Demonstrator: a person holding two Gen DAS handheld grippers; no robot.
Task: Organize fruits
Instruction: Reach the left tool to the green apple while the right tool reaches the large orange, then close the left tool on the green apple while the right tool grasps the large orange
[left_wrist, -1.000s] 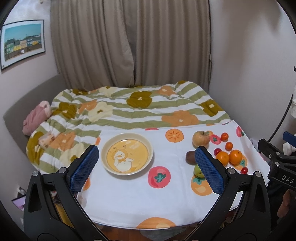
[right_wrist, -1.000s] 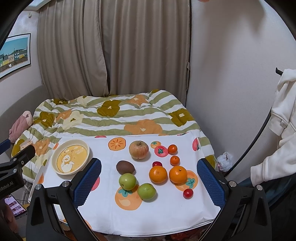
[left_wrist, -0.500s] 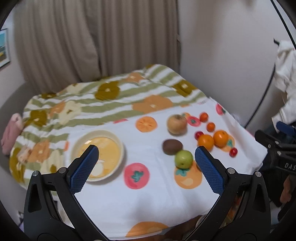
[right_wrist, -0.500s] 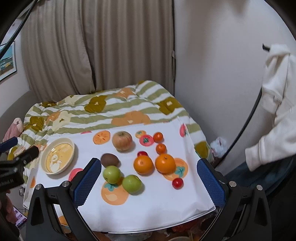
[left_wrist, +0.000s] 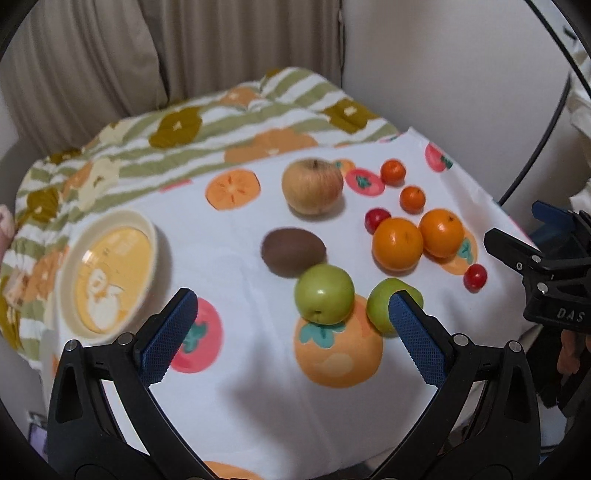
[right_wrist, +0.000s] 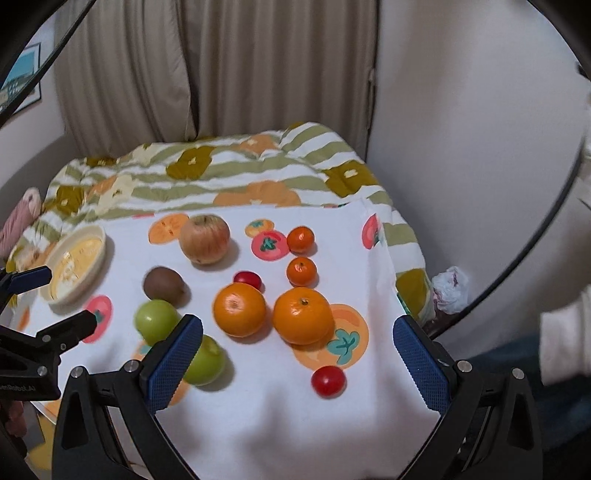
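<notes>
Left gripper (left_wrist: 291, 328) wide apart, right gripper (right_wrist: 297, 360) likewise, both empty

A bedroom at home: a bed under a striped, flower-patterned quilt (right_wrist: 236, 177) fills the corner, beige curtains (right_wrist: 221, 66) hang behind it (drawn shut), and a framed picture (right_wrist: 20, 79) is on the wall.

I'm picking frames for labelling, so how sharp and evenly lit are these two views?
Left wrist view: plate smeared by motion blur, green fruit sharper with a small glare spot. Right wrist view: oranges crisp, soft shadows beneath, quilt and edges blurred, fisheye-bent.
</notes>
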